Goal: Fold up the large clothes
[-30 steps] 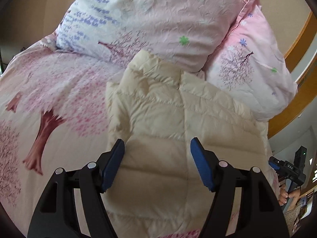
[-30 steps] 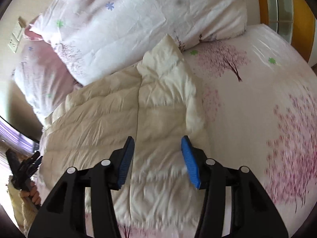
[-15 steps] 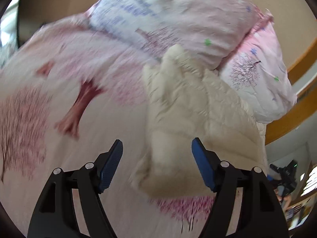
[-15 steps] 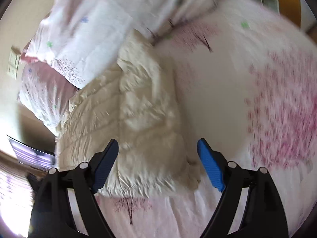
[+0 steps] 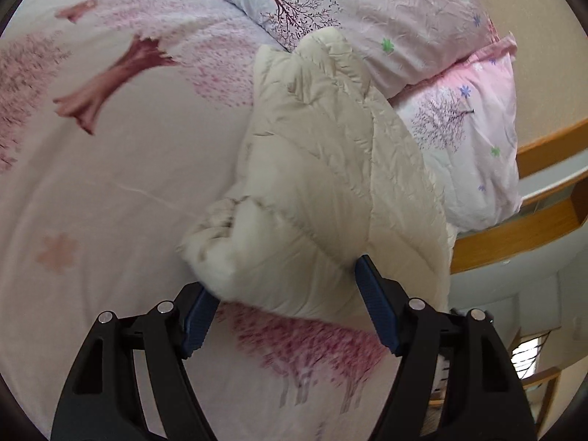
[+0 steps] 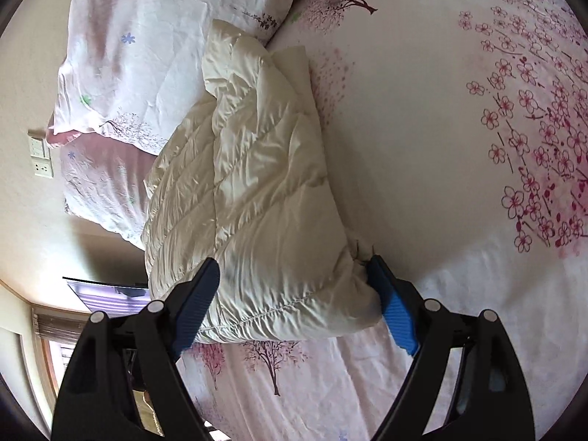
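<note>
A cream quilted puffer jacket lies folded lengthways on the pink tree-print bed sheet, its collar end against the pillows. My left gripper is open at the jacket's near end, with the bunched hem corner between its blue pads; the left pad is partly hidden behind the fabric. In the right wrist view the same jacket runs away from me. My right gripper stands open and wide astride the near hem, one pad at each side of it.
Two floral pillows lie at the head of the bed, past the jacket. A wooden bed frame borders the jacket's far side. Wall sockets show behind the pillows. Bare sheet spreads beside the jacket.
Both grippers have rolled and dropped from over the jacket's middle to its near hem. The right jaws have spread wider. The hem now sits between each pair of pads.
</note>
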A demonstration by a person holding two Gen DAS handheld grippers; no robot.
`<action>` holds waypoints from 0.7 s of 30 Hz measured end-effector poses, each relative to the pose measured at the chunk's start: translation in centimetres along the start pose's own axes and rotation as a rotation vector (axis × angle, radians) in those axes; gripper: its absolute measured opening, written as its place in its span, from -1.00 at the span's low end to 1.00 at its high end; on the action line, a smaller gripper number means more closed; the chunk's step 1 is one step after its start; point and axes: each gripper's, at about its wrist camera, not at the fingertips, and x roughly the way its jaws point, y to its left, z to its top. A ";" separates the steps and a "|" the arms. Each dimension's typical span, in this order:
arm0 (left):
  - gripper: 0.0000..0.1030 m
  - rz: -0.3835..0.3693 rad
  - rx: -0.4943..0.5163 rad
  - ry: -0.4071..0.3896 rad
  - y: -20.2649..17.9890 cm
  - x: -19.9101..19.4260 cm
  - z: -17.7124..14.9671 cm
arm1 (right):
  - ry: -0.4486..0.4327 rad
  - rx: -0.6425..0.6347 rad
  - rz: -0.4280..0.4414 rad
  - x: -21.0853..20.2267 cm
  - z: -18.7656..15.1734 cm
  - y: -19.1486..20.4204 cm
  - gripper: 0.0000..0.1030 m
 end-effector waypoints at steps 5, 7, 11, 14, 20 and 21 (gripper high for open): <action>0.25 -0.045 -0.093 -0.046 0.4 0.8 0.6 | 0.015 0.036 0.055 0.7 0.0 -0.3 0.26; 0.07 -0.075 -0.152 -0.073 1.0 1.0 0.8 | 0.020 0.056 0.087 1.1 0.0 -0.7 -0.06; -0.51 -0.120 -0.171 -0.117 1.7 0.5 1.1 | -0.008 0.034 0.135 0.8 -0.7 0.0 -0.47; -0.68 -0.153 -0.138 -0.157 1.3 -1.0 1.2 | -0.019 -0.013 0.151 0.4 -1.3 1.5 -0.55; -0.71 -0.177 -0.087 -0.262 1.5 -6.9 0.1 | 0.022 -0.107 0.192 -0.5 -3.8 4.3 -0.57; -0.71 -0.174 -0.086 -0.274 1.8 -7.8 -0.3 | 0.036 -0.123 0.196 -0.5 -4.5 4.6 -0.57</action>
